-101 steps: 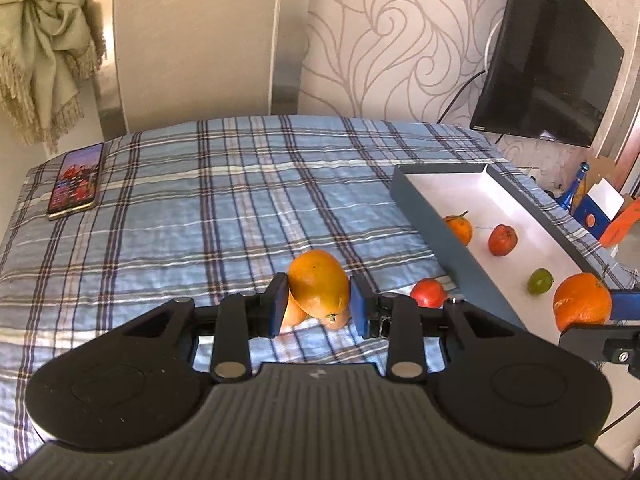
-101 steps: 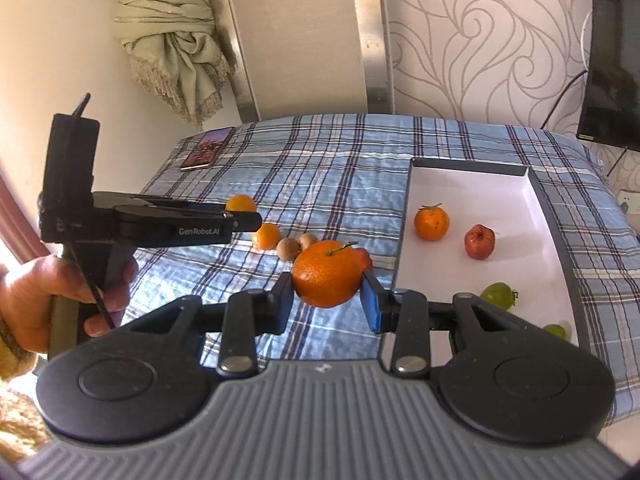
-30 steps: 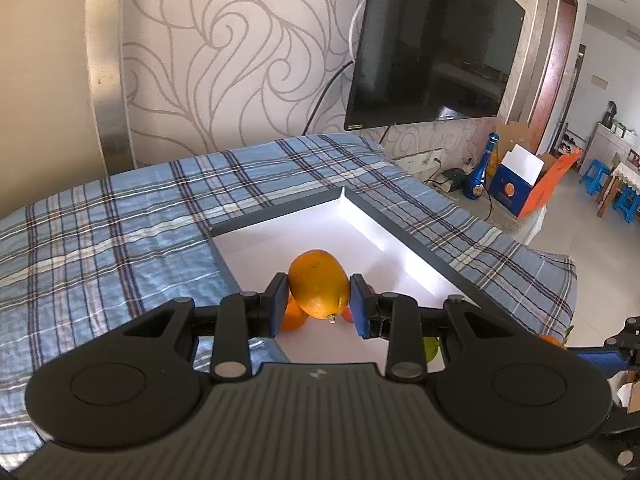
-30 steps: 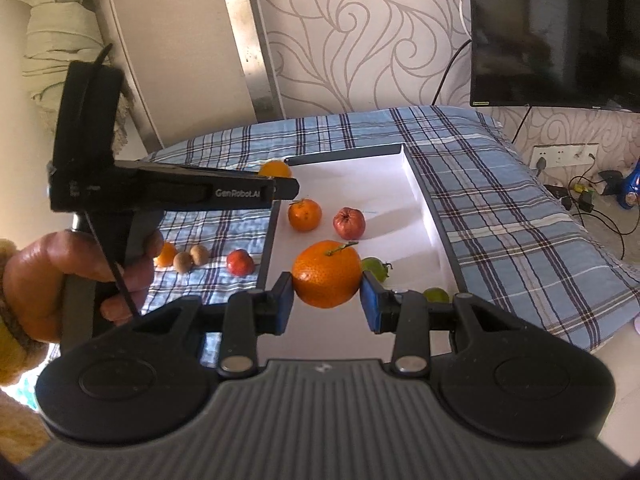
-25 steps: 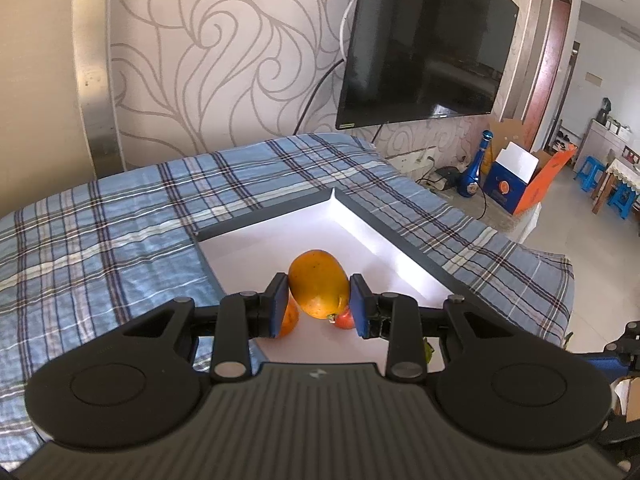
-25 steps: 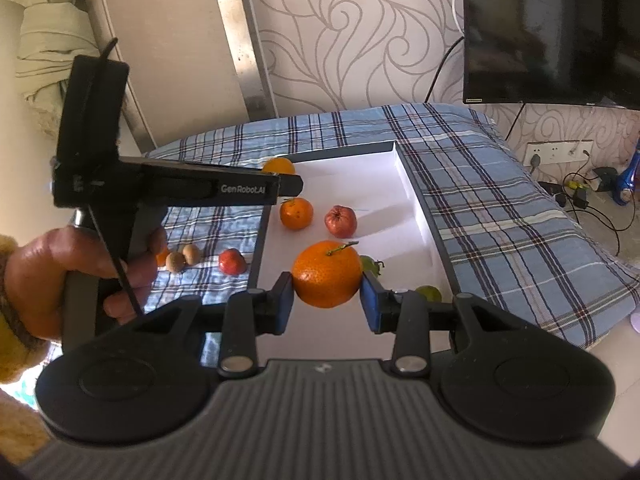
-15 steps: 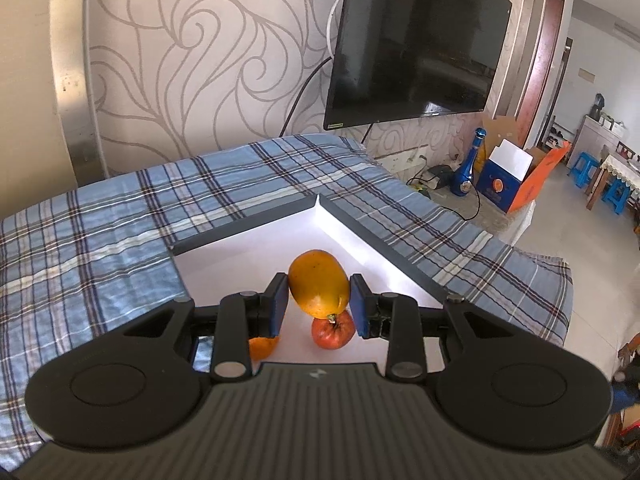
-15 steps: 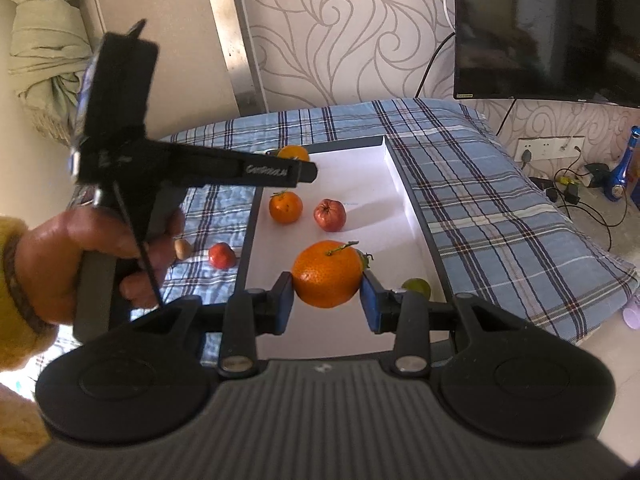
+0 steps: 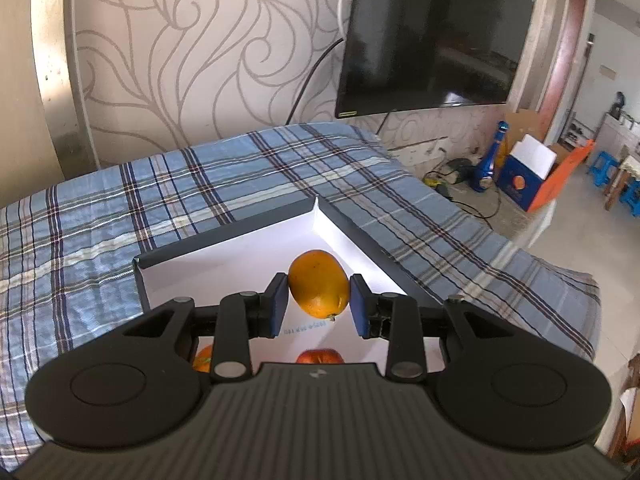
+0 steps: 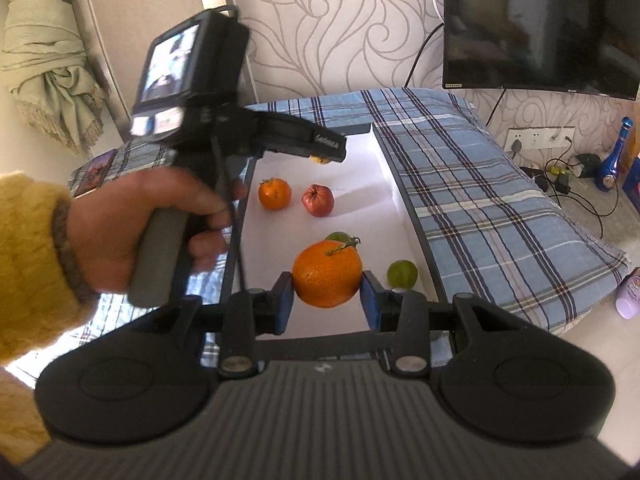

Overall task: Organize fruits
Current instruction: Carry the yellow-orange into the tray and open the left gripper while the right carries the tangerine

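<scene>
My left gripper is shut on a yellow-orange mango, held above the far part of the white tray. A small orange and a red fruit lie in the tray just below it. My right gripper is shut on a large orange with a green stem, above the tray's near end. In the right wrist view the left gripper hovers over the tray's far end, above a small orange and a red fruit. Two green fruits lie near my right gripper.
The tray sits on a bed with a blue plaid cover. A TV hangs on the patterned wall. A phone lies at the bed's far left. A blue bottle and an orange box stand on the floor at right.
My left gripper has carried the mango from over the bed to above the tray's far end. My right gripper has moved with the orange over the tray's near end.
</scene>
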The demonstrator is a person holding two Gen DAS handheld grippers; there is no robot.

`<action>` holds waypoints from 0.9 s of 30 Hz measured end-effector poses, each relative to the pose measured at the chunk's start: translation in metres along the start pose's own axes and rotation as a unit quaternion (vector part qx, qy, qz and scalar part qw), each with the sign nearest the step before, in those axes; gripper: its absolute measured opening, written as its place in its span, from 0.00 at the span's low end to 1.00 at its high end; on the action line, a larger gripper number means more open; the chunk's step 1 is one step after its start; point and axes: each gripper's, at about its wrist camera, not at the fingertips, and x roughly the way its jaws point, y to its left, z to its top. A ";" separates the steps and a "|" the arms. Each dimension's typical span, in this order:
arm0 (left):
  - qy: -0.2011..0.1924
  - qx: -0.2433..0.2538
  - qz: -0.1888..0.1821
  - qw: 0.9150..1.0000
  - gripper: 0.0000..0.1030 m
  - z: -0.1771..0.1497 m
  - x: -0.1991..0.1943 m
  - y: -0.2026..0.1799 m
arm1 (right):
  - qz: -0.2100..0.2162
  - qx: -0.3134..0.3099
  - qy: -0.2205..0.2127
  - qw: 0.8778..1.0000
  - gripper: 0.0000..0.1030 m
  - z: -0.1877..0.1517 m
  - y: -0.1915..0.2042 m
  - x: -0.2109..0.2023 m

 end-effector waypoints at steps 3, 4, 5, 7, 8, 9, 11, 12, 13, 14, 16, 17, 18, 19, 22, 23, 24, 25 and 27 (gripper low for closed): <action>0.007 -0.008 0.010 1.000 0.37 0.003 0.010 -0.002 | -0.001 0.002 0.002 1.000 0.38 -0.001 -0.002 -0.001; 0.010 -0.010 0.012 1.000 0.37 0.003 0.013 -0.002 | -0.002 0.003 0.002 1.000 0.38 -0.002 -0.002 -0.002; 0.012 -0.011 0.015 1.000 0.37 0.004 0.015 -0.003 | -0.003 0.004 0.002 1.000 0.38 -0.002 -0.003 -0.002; 0.016 -0.012 0.020 1.000 0.37 0.004 0.020 -0.003 | -0.003 0.006 0.003 1.000 0.38 -0.003 -0.005 -0.002; 0.017 -0.012 0.023 1.000 0.37 0.003 0.021 -0.004 | -0.004 0.007 0.004 1.000 0.38 -0.003 -0.005 -0.002; 0.019 -0.013 0.025 0.999 0.37 0.003 0.024 -0.004 | -0.004 0.008 0.004 1.000 0.38 -0.003 -0.006 -0.002; 0.023 -0.014 0.030 0.999 0.37 0.002 0.028 -0.004 | -0.004 0.009 0.005 1.000 0.38 -0.004 -0.007 -0.003; 0.025 -0.016 0.032 0.999 0.37 0.002 0.030 -0.004 | -0.005 0.009 0.005 1.000 0.38 -0.004 -0.008 -0.003; 0.027 -0.018 0.032 0.999 0.37 0.001 0.032 -0.003 | -0.005 0.009 0.006 1.000 0.38 -0.004 -0.009 -0.003; 0.029 -0.019 0.034 0.999 0.37 0.001 0.033 -0.003 | -0.005 0.010 0.006 1.000 0.38 -0.004 -0.009 -0.003; 0.032 -0.021 0.035 0.999 0.37 -0.001 0.036 -0.002 | -0.005 0.010 0.006 1.000 0.38 -0.004 -0.010 -0.003; 0.034 -0.022 0.035 0.999 0.37 -0.001 0.037 -0.001 | -0.005 0.010 0.007 1.000 0.38 -0.004 -0.010 -0.003; 0.036 -0.023 0.036 0.998 0.37 -0.001 0.038 -0.001 | -0.005 0.009 0.007 1.000 0.38 -0.004 -0.010 -0.003; 0.035 -0.023 0.038 0.998 0.37 -0.002 0.038 0.000 | -0.004 0.009 0.007 1.000 0.38 -0.004 -0.010 -0.003; 0.035 -0.021 0.039 0.998 0.37 -0.003 0.038 -0.001 | -0.003 0.007 0.008 1.000 0.38 -0.004 -0.011 -0.003; 0.036 -0.021 0.040 0.998 0.37 -0.003 0.039 -0.001 | -0.003 0.007 0.008 1.000 0.38 -0.004 -0.011 -0.002; 0.035 -0.021 0.041 0.998 0.37 -0.003 0.038 -0.001 | -0.002 0.007 0.009 1.000 0.38 -0.004 -0.011 -0.002; 0.033 -0.021 0.041 0.998 0.38 -0.003 0.038 -0.001 | -0.002 0.007 0.009 1.000 0.38 -0.004 -0.012 -0.002; 0.032 -0.020 0.041 0.998 0.38 -0.003 0.037 -0.001 | -0.001 0.006 0.009 1.000 0.38 -0.004 -0.012 -0.001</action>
